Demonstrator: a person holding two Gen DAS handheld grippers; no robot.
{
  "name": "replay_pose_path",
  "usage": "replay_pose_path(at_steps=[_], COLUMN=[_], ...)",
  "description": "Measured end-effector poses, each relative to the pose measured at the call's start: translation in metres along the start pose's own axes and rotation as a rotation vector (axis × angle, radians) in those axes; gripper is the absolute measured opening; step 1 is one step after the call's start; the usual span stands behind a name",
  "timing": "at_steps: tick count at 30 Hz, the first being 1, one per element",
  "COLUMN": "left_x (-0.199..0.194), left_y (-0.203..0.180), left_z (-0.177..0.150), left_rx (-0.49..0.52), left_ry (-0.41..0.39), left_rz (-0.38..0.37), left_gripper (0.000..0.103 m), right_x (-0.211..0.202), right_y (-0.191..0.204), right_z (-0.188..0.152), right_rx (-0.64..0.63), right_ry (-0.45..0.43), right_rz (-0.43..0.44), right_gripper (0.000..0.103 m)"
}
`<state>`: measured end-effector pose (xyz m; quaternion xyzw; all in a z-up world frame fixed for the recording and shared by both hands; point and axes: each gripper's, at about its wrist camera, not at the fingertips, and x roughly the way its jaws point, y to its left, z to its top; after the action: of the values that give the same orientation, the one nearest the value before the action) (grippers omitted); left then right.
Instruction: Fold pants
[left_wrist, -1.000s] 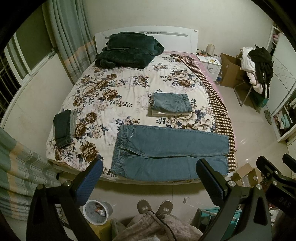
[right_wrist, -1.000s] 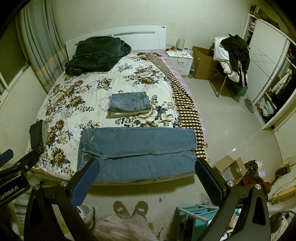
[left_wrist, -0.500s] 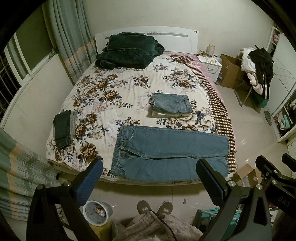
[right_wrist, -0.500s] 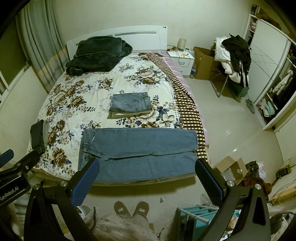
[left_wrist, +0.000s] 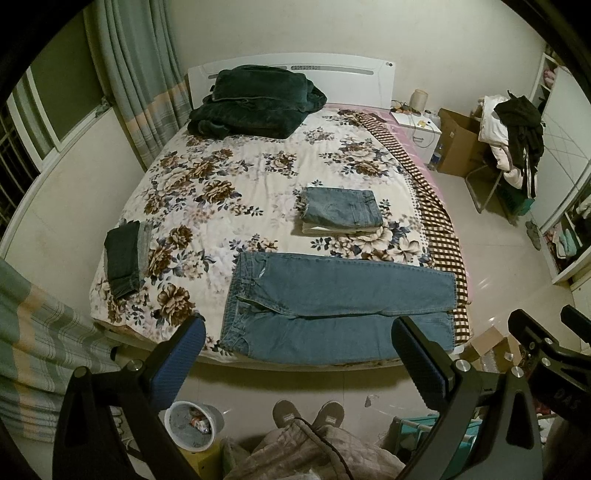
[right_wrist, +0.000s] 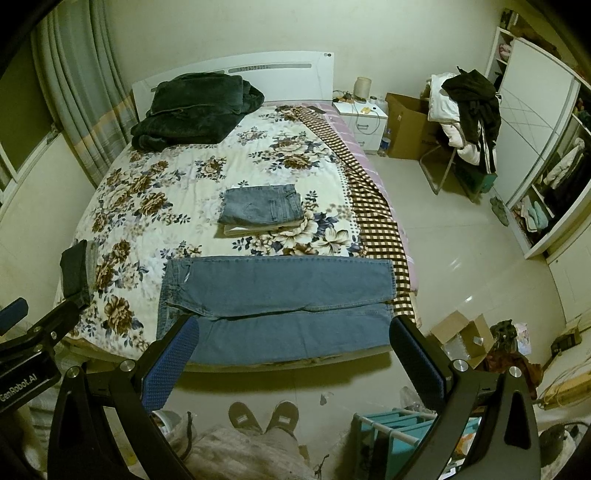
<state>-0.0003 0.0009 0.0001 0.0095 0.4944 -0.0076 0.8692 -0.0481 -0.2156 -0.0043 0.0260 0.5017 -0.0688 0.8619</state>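
Blue jeans (left_wrist: 332, 302) (right_wrist: 280, 306) lie flat along the near edge of the floral bed (left_wrist: 221, 192) (right_wrist: 155, 192), waistband to the left and both legs running right, one beside the other. My left gripper (left_wrist: 297, 354) hovers open above the bed's foot, holding nothing. In the right wrist view my right gripper (right_wrist: 291, 352) is also open and empty, held back from the jeans. Each gripper's body shows at the edge of the other's view. A folded pair of jeans (left_wrist: 341, 212) (right_wrist: 262, 208) rests mid-bed on a pale garment.
Dark folded pants (left_wrist: 123, 256) (right_wrist: 75, 271) lie at the bed's left edge. A dark green blanket (left_wrist: 255, 101) sits by the headboard. The person's feet (left_wrist: 308, 415) stand at the foot of the bed, with a waste bin (left_wrist: 192, 428), teal rack (right_wrist: 391, 432) and cardboard box (right_wrist: 461, 336) nearby.
Both views have shifted slightly, with the bed and jeans sliding a little right and down in frame. The jeans lie unchanged and both grippers stay open.
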Motion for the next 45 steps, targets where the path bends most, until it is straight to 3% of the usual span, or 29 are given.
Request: replay_pose_path(at_steps=[14, 16, 25, 29, 35, 41, 45], left_x=[0.003, 0.009, 0.109, 0.177, 0.270, 0.386, 0.471], left_y=[-0.011, -0.013, 0.007, 0.008, 0.014, 0.017, 0.027], left_z=[0.007, 0.010, 0.052, 0.074, 0.097, 0.126, 0.130], left_rx=[0.003, 0.005, -0.019, -0.047, -0.127, -0.250, -0.374], left_ry=[0.001, -0.006, -0.017, 0.050, 0.172, 0.306, 0.395], left_rz=[0.000, 0.007, 0.095, 0.137, 0.172, 0.248, 0.284], left_gripper=[0.103, 0.103, 0.103, 0.103, 0.103, 0.103, 0.103], right_x=[0.002, 0.004, 0.082, 0.145, 0.268, 0.425, 0.552], right_y=[-0.001, 0.014, 0.011, -0.005, -0.043, -0.096, -0.140], right_z=[-0.002, 0.016, 0.030, 0.046, 0.081, 0.115, 0.124], right_rx=[0.006, 0.018, 0.166, 0.241, 0.371, 0.464, 0.548], right_ry=[0.002, 0.008, 0.024, 0.050, 0.160, 0.259, 0.357], right_rz=[-0.001, -0.002, -0.057, -0.084, -0.101, -0.141, -0.138], right_gripper=[0.103, 0.103, 0.103, 0.103, 0.103, 0.103, 0.103])
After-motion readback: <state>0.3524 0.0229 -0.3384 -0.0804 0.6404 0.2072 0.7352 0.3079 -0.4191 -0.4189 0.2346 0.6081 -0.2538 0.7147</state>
